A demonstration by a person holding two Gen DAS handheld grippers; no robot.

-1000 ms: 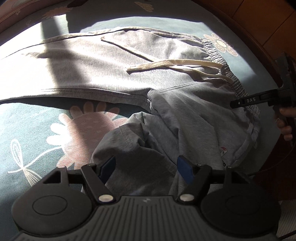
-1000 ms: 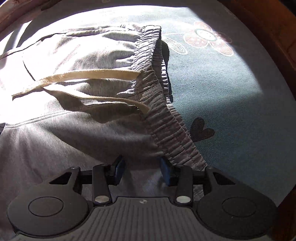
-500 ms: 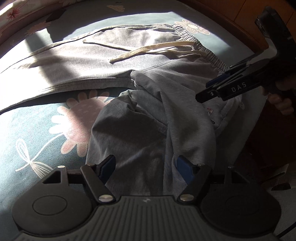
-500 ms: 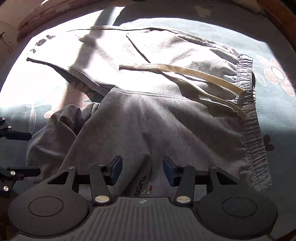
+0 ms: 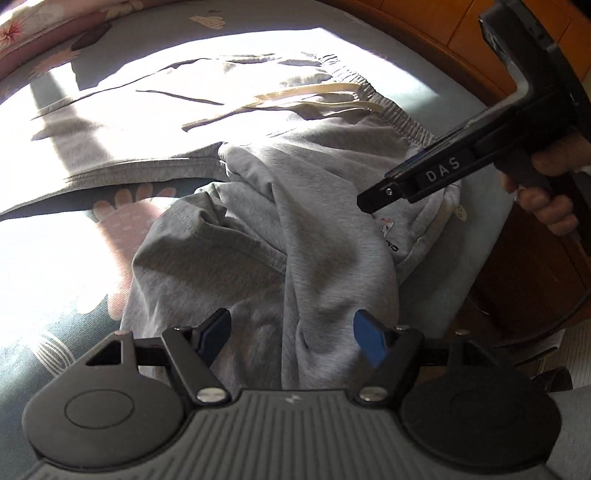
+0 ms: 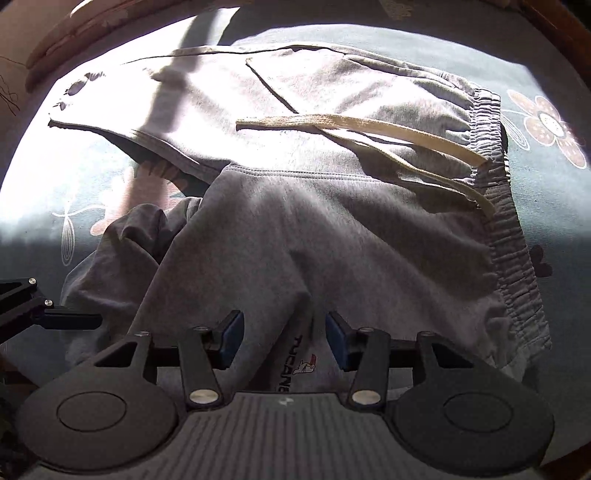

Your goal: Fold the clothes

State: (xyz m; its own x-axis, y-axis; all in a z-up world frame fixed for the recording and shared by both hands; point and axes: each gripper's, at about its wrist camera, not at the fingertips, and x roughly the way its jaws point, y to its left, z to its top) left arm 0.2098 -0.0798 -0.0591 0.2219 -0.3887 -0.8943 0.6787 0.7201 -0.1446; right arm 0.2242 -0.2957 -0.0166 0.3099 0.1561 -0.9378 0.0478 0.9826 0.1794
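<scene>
Grey sweatpants (image 5: 280, 221) (image 6: 332, 229) lie on a blue flowered bedspread (image 5: 44, 258). One leg is spread flat at the far side; the near leg is bunched and hangs toward me. A cream drawstring (image 6: 369, 129) lies across the waist by the elastic waistband (image 6: 509, 240). My left gripper (image 5: 291, 336) is open over the bunched leg. My right gripper (image 6: 284, 336) is open just above the hip with the printed logo (image 6: 299, 362). The right gripper also shows in the left wrist view (image 5: 424, 177), held by a hand.
A wooden bed frame (image 5: 443, 29) runs along the right edge of the bed. A floral pillow (image 5: 22, 33) lies at the far left. Strong sunlight falls across the far half of the bedspread (image 6: 44, 184). The left gripper's fingertips (image 6: 70, 319) show at the right wrist view's left edge.
Both grippers have pulled back toward the near edge of the bed. The right gripper moved from the waistband to above the logo hip. Both jaws stayed open.
</scene>
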